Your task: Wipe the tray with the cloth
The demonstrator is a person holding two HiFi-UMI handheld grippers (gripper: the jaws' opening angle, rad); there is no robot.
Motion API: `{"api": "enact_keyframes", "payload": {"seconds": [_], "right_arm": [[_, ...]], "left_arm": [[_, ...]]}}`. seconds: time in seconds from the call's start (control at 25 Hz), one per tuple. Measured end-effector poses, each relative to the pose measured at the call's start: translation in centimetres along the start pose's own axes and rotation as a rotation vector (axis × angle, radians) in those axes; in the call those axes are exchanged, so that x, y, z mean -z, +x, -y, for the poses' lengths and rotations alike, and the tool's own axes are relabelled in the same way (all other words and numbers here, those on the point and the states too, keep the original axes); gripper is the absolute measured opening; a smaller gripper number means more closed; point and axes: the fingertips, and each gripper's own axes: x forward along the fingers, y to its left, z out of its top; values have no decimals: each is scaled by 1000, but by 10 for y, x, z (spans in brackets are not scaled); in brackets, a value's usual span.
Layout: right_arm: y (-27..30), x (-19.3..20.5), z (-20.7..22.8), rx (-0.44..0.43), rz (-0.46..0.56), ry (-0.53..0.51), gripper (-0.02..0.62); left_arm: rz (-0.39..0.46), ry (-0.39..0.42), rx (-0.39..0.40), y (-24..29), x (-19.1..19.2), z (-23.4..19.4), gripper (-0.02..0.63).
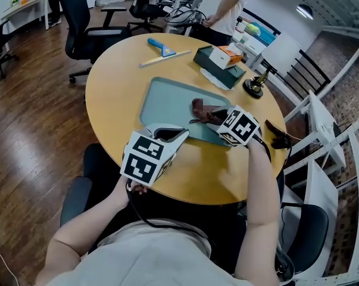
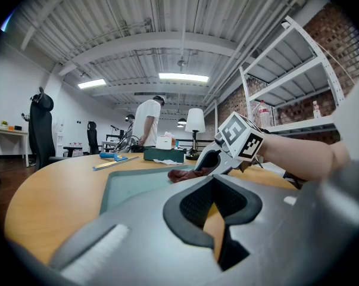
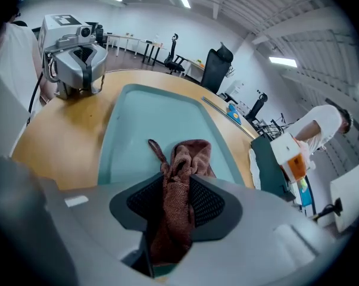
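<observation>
The right gripper [image 3: 172, 204] pinches the bunched brown terry cloth [image 3: 188, 158] while the left gripper [image 2: 218, 214] sits closed and empty, so the ungripped flat teal tray [image 3: 137, 130] may slide when wiped.

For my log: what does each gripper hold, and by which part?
Right gripper: the brown cloth, pinched at a bunched part. Left gripper: nothing.

Round wooden table [image 1: 114, 94] with a teal tray [image 1: 164, 106], blue scraper [image 1: 159, 45], dark green box [image 1: 212, 70] and black lamp base [image 1: 253, 87].
</observation>
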Motion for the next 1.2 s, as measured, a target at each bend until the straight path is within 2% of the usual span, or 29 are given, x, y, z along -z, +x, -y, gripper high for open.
{"api": "enact_keyframes", "payload": {"seconds": [0.28,0.4,0.8,1.2], "right_arm": [[-9,29,9,57,-42,53,137],[-13,27,1,43,-35,37,137],[7,-53,-34,-113,152,-121,138],[17,-121,-76,-260,277,-337,137]], "left_arm": [[1,6,-5,2,1,-2,0],[0,11,-6,2,1,-2,0],[5,7,-7,2,0,-1,0],[-3,12,-9,1,0,0,0]]}}
